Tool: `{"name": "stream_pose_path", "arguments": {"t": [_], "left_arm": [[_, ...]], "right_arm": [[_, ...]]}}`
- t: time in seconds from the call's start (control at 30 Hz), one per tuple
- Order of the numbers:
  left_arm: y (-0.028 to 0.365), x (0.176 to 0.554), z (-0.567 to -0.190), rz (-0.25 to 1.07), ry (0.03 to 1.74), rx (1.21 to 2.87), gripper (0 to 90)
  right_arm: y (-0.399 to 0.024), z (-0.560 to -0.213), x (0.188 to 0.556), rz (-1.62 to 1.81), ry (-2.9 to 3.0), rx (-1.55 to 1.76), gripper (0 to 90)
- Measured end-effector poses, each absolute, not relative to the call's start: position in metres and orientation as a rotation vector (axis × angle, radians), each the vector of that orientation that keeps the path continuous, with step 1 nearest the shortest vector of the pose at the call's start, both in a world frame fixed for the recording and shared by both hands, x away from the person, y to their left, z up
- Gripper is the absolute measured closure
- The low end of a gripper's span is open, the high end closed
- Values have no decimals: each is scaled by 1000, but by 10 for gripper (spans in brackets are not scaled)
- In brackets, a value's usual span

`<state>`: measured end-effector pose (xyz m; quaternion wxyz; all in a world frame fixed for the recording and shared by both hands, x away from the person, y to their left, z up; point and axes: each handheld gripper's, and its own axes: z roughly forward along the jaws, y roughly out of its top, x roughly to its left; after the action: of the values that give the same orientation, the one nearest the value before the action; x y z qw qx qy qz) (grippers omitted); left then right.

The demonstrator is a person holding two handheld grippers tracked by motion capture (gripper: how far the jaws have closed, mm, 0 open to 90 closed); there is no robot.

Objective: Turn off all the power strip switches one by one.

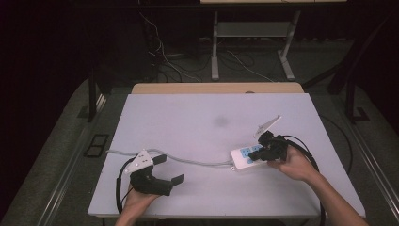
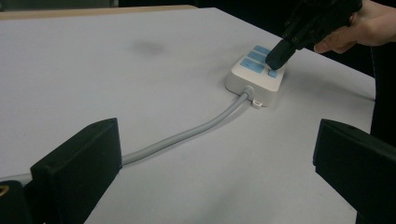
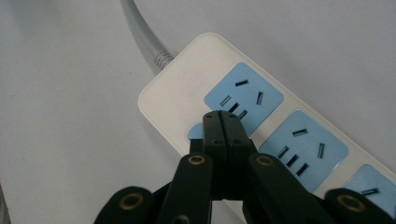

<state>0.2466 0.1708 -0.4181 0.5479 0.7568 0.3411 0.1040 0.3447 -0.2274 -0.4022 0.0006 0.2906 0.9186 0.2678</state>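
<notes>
A white power strip (image 1: 241,159) with blue sockets lies at the right of the white board. Its grey cable (image 1: 188,161) runs left across the table. My right gripper (image 1: 254,155) is shut, both jaws pressed together with nothing between them. In the right gripper view its tip (image 3: 221,117) rests on the small blue button (image 3: 194,132) at the strip's cable end (image 3: 177,79). The left gripper view shows the same tip (image 2: 277,56) on the strip (image 2: 252,77). My left gripper (image 1: 169,168) stands open near the front left, just in front of the cable (image 2: 187,135).
The white board (image 1: 188,117) covers a wooden table with its far edge (image 1: 216,88) showing. A faint grey smudge (image 1: 221,121) marks the board's middle. Beyond it, metal frame legs (image 1: 215,52) and loose wires (image 1: 164,56) lie on the dark floor.
</notes>
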Motion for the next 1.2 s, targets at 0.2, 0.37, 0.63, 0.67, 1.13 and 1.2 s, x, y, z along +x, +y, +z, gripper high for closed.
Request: {"name": "stream_pose_path", "arguments": {"t": [0.2, 0.37, 0.63, 0.67, 1.13, 1.2], "left_arm": [[170, 247, -418, 245, 807, 1797, 0], [170, 247, -418, 245, 807, 1796, 0], [170, 246, -418, 243, 808, 1793, 0], [170, 246, -418, 242, 808, 1793, 0], [170, 245, -417, 247, 804, 1791, 0], [170, 245, -417, 246, 807, 1789, 0]], "right_arm": [[-229, -397, 344, 907, 2862, 924, 898], [-234, -392, 343, 945, 2837, 941, 896], [-247, -384, 332, 1037, 2742, 997, 754], [-249, -384, 330, 1044, 2728, 1010, 726], [-275, -372, 302, 1208, 2539, 1142, 138], [-278, -371, 297, 1211, 2512, 1157, 106]]}}
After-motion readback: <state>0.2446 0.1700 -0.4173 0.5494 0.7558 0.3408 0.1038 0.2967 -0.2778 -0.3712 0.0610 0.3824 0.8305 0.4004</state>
